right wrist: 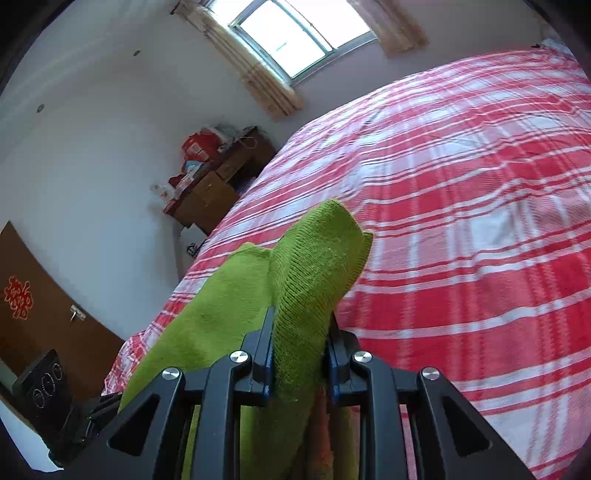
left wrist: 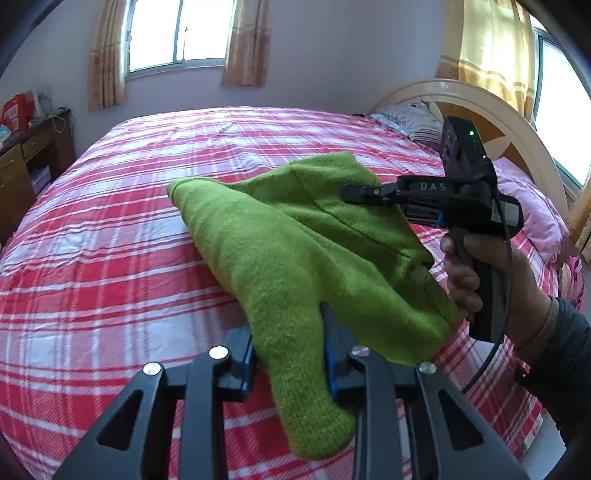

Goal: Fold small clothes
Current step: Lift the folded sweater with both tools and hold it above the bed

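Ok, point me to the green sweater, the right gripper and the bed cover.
green sweater (left wrist: 295,240): left wrist view, middle of the knit.
right gripper (right wrist: 300,338): right wrist view, between its fingertips.
bed cover (left wrist: 110,221): left wrist view, bare plaid.

one green garment (left wrist: 295,236), two tools (left wrist: 288,343) (right wrist: 299,332), one plaid bed (left wrist: 110,221), two windows (left wrist: 177,33) (left wrist: 561,110), one desk (left wrist: 22,166)

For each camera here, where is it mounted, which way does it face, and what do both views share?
Left wrist: sits on the left gripper, facing across the bed toward the headboard; shows the right gripper and right hand.
Right wrist: sits on the right gripper, tilted, facing the desk and window; no hand visible.
Shared: green knit garment, bed.
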Action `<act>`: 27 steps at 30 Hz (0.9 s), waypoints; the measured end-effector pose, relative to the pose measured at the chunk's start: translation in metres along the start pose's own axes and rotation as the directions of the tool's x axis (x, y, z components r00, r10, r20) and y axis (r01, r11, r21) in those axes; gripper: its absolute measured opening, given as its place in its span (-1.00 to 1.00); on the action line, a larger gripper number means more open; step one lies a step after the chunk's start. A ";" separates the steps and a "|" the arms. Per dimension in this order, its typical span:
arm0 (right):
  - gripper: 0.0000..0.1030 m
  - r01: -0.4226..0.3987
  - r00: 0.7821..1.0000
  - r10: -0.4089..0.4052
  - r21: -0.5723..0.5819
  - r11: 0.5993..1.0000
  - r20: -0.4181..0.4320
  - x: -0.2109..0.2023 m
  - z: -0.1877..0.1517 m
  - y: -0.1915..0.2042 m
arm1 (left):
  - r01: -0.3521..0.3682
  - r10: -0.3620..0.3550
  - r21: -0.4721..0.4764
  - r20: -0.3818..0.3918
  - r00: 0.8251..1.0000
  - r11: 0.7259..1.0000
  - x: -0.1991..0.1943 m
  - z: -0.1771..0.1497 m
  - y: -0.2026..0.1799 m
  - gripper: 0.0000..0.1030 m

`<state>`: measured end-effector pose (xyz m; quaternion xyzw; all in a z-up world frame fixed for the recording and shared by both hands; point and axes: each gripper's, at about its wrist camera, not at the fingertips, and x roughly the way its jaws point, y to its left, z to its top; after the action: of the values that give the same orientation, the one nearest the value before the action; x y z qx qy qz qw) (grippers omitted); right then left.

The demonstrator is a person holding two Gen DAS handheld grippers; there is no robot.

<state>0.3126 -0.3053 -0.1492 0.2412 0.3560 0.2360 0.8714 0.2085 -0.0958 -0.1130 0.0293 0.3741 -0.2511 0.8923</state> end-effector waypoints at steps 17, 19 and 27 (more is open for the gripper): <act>-0.57 -0.109 0.993 0.107 -0.035 0.993 -0.048 0.053 -0.015 0.069 | -0.087 0.090 -0.052 0.052 0.995 0.995 -0.056 -0.027 0.046 -0.43; -0.57 -0.122 0.991 0.120 -0.040 0.992 -0.056 0.060 -0.015 0.077 | -0.100 0.104 -0.060 0.057 0.993 0.993 -0.062 -0.030 0.053 -0.43; -0.57 -0.175 0.981 0.169 -0.062 0.983 -0.097 0.093 -0.016 0.108 | -0.146 0.153 -0.091 0.078 0.985 0.985 -0.087 -0.040 0.076 -0.43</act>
<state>0.3335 -0.1639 -0.1428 0.2293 0.3646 0.3336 0.8385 0.1664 0.0175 -0.0925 0.0085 0.3428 -0.1681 0.9242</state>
